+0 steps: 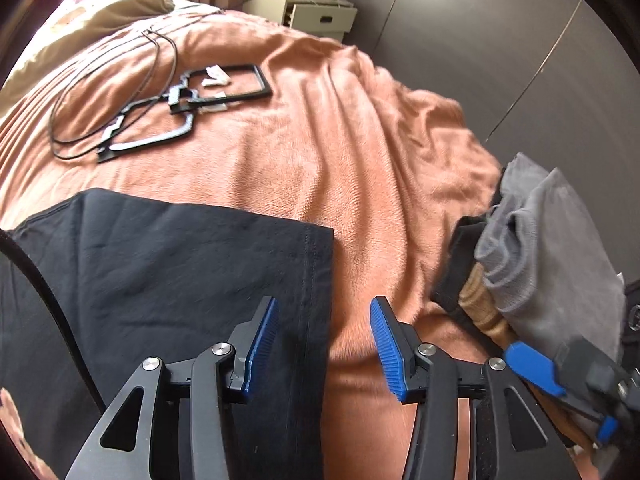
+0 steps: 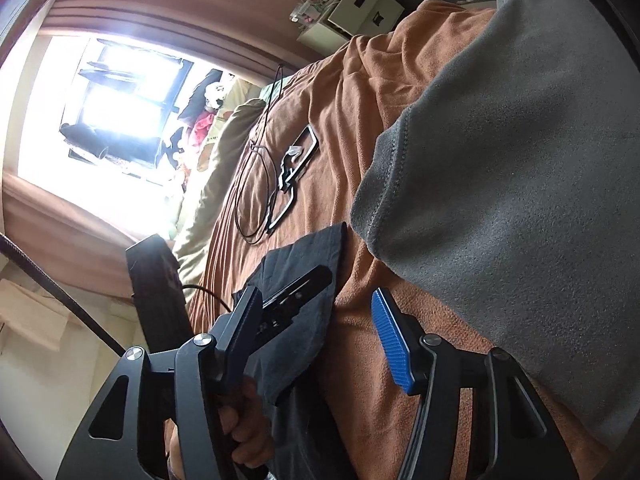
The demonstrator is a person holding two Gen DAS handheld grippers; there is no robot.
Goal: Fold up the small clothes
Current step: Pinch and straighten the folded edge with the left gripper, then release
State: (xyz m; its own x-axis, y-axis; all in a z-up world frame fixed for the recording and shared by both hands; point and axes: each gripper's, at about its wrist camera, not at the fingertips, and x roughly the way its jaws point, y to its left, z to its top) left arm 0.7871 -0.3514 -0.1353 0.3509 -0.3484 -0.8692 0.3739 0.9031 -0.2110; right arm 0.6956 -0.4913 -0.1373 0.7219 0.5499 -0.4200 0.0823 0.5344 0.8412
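Black garment [image 1: 180,280] flat on the orange blanket [image 1: 320,140], lower left of the left wrist view.
Its hemmed edge runs top to bottom between the left gripper's [image 1: 325,346] parted, empty jaws; the right gripper [image 2: 316,344] stands half-open on nothing beside a grey garment [image 2: 520,200].

We see a bed covered by a rumpled orange blanket [image 1: 320,160]. On it lie a black garment [image 1: 168,272] at lower left, black frames [image 1: 188,104] and a thin black cable [image 1: 80,100] at upper left, and a clothes pile topped by a grey garment [image 1: 552,248] at right.
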